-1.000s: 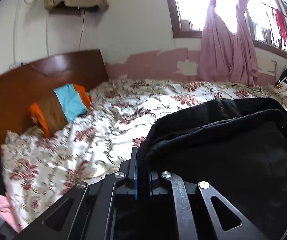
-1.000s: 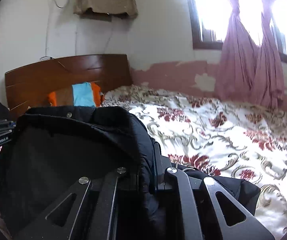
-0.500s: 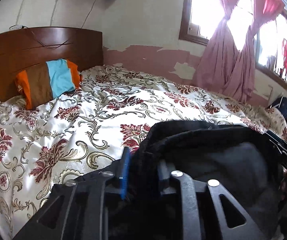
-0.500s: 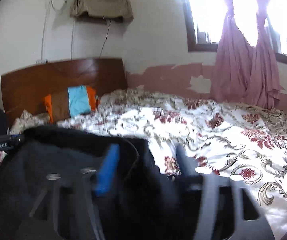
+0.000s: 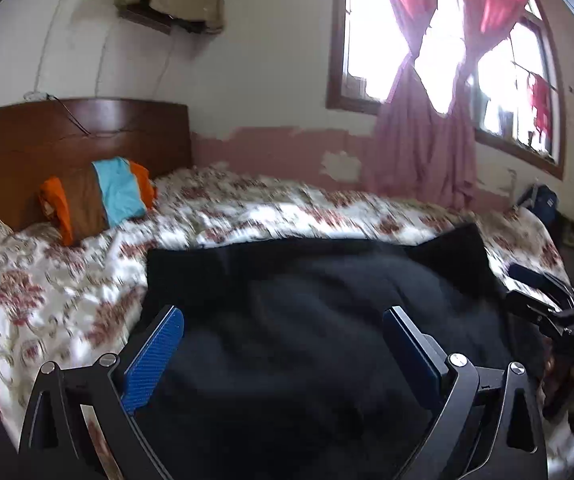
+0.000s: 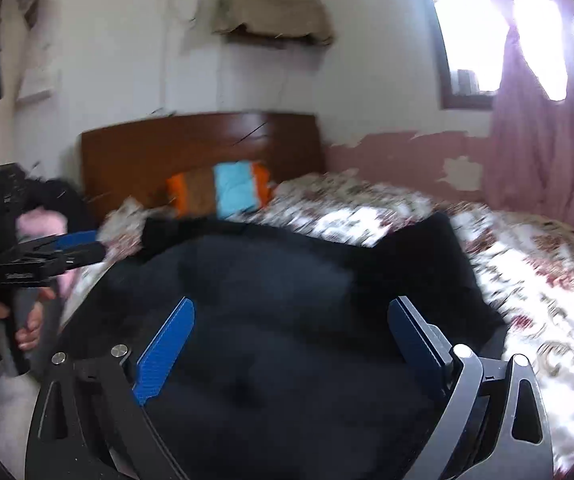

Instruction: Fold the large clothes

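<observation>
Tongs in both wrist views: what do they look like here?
Both the left tongs and the right tongs have black metal linkage arms with silver rivets and triangular cut-outs, and ribbed blue pads on the fingers. The left one's black body carries small white lettering.

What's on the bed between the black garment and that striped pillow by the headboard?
Only floral bedspread between the black garment and striped pillow; left wrist view shows it.

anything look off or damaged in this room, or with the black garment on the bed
The paint along the lower wall behind the bed is peeling in patches. The black garment lies flat on the floral bedspread, released; both grippers' jaws are opening, nothing pinched. Nothing else stands out.
</observation>
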A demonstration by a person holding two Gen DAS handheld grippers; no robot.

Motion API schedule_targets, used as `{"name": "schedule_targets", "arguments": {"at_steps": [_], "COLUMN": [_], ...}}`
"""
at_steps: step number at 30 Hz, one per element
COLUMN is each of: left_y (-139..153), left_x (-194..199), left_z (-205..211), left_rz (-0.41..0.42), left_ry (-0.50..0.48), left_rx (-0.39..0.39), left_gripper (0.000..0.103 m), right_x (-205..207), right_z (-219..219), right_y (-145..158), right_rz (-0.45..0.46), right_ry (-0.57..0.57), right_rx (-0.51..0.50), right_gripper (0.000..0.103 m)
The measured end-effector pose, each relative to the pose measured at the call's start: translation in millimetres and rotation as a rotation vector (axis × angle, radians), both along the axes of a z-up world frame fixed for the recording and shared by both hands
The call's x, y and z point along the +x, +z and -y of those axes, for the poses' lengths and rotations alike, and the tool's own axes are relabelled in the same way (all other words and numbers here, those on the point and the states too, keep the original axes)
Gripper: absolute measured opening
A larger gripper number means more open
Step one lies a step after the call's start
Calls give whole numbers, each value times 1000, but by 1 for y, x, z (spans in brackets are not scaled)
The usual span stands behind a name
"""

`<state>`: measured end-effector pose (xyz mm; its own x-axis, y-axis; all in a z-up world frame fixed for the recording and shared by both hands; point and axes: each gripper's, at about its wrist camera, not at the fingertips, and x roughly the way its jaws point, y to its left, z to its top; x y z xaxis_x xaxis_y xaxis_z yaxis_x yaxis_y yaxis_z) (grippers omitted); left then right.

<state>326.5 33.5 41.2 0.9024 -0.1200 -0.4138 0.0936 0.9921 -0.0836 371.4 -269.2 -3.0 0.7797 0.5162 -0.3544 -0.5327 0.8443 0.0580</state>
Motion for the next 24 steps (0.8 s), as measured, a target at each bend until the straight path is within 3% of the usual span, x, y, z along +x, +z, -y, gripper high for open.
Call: {"name": "schedule_targets", "arguments": {"at_steps": [5,10,16,21,24], "left_y": [-38,-59,-57,-51,-44], "left_x": [-20,-10,21,59,81], "left_z": [8,11,17,20,17], "left_rz": [-90,-157,-147,-157,-163], "left_ry": [-68,-74,-29,19,36], "left_rx": [-3,11,48,56,61], "left_gripper": [100,100,101,103,103], "right_x": [-14,14,70,112,132], "right_z": [-13,-26,-34,-38,-43], "right_y": [-29,-36,-27,-22,-15], "right_rz": [-50,-119,-217,-248,-218], "right_ry": [14,-33,-72,-128,-133], "right_rx": [-83,-118,-125,-163,-233], "right_gripper": [95,95,95,95,95]}}
